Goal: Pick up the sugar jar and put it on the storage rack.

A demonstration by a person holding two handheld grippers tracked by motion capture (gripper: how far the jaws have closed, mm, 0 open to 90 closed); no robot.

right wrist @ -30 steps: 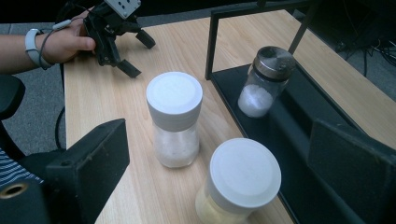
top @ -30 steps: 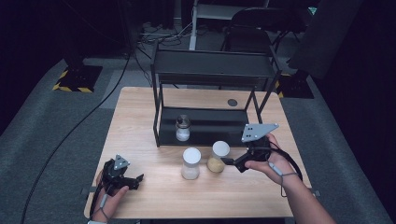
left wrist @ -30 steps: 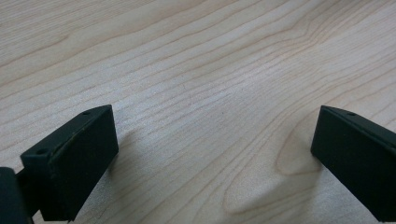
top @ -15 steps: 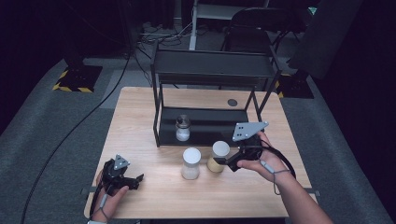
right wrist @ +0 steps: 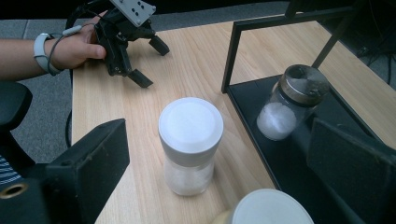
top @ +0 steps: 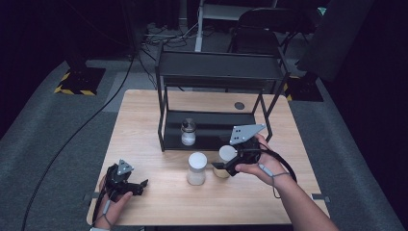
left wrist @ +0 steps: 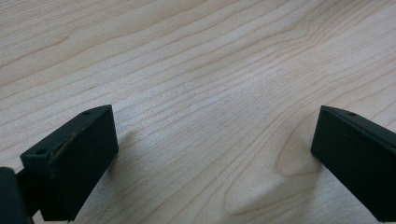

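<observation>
Yellow-filled jar (top: pixel 224 162): white flat lid, pale yellowish contents; stands on the wooden counter (top: pixel 144 125) at lower centre of the high view, just in front of the black rack (top: pixel 216 77). In the right gripper view its lid (right wrist: pixel 270 208) sits at the bottom edge, between the two jaws.

Right tool (top: pixel 226 166): jaws spread wide, either side of this jar, not closed on it.

White-lidded jar (right wrist: pixel 190 144): clear glass, white powder, just left of the first jar in the high view.

Left tool (top: pixel 137 185): lower left of the high view, jaws wide apart over bare wood, holding nothing.

Metal-lidded jar (right wrist: pixel 289 102): white contents, on the rack's lower shelf, farther back.
</observation>
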